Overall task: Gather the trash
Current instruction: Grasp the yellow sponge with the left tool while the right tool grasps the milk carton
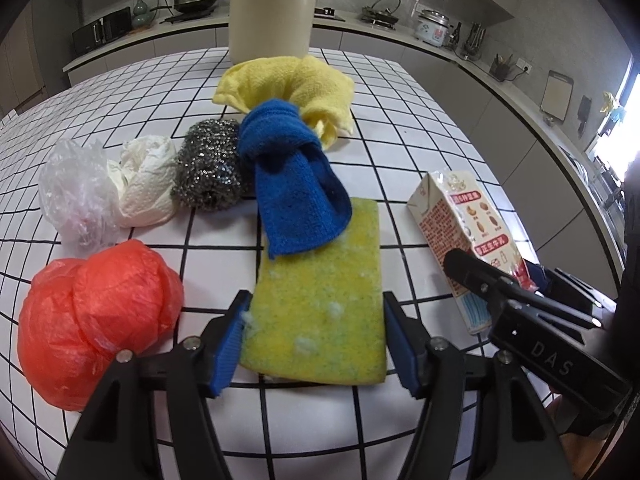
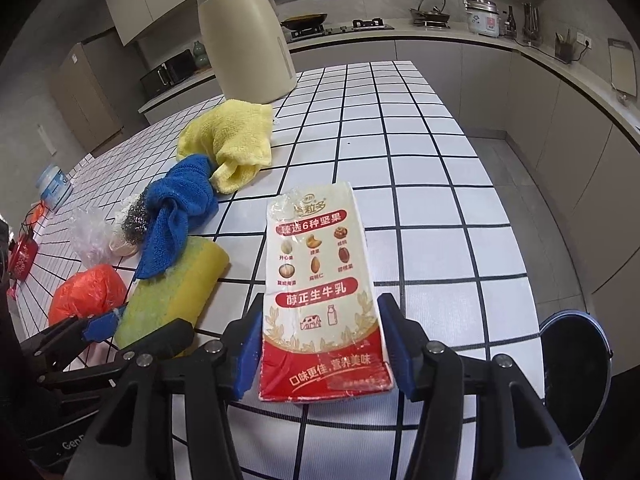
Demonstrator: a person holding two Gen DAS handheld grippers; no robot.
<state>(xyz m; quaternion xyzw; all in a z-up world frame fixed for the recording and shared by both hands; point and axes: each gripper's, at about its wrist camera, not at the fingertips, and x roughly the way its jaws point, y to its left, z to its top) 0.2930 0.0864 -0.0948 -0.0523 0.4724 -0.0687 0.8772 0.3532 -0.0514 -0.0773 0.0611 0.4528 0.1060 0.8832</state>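
A milk carton (image 2: 320, 280) lies on the tiled table (image 2: 420, 184) near its front edge. My right gripper (image 2: 322, 350) is shut on its lower end, one blue pad against each side. Left of it lies a yellow-green sponge (image 1: 320, 300); my left gripper (image 1: 316, 344) is shut on its near end, with the pads touching both long edges. A red plastic bag (image 1: 96, 320), a clear plastic bag (image 1: 76, 192) and a crumpled paper wad (image 1: 148, 184) sit further left. One black finger (image 1: 472, 276) of the right gripper lies across the carton (image 1: 464, 224).
A blue cloth (image 1: 288, 184) drapes onto the sponge's far end, with a yellow cloth (image 1: 288, 84) and a steel scourer (image 1: 212, 164) behind it. A cream jug (image 2: 244, 36) stands at the back. A dark round bin (image 2: 576, 380) is below the table's right edge.
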